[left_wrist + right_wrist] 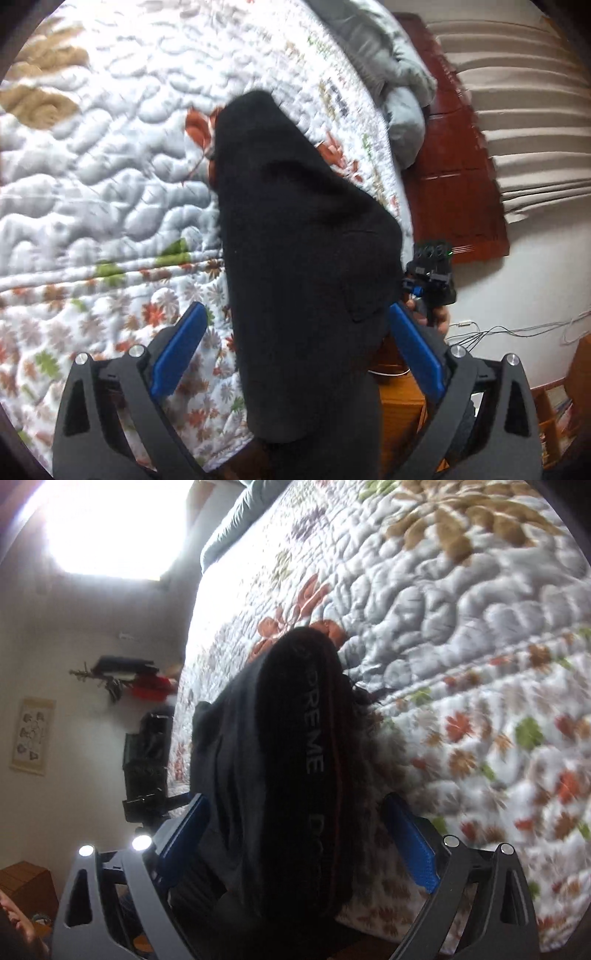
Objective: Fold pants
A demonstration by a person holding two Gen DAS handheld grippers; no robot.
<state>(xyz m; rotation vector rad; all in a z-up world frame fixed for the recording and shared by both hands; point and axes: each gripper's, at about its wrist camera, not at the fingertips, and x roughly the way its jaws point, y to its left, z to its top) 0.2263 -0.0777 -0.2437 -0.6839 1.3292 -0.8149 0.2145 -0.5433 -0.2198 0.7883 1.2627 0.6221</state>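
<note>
Black pants lie in a long bundle on the flowered quilt, reaching away from me across the bed. My left gripper stands open around the near end; its blue pads are wide apart and do not press the cloth. In the right wrist view the pants show a band with grey lettering, and a lighter black fold sits on their left side. My right gripper is open too, with the bundle between its pads. The right gripper also shows in the left wrist view beyond the pants, with a hand on it.
A grey blanket is heaped at the far end of the bed by a red-brown headboard and a beige curtain. Wooden furniture and cables are beside the bed. A bright window glares.
</note>
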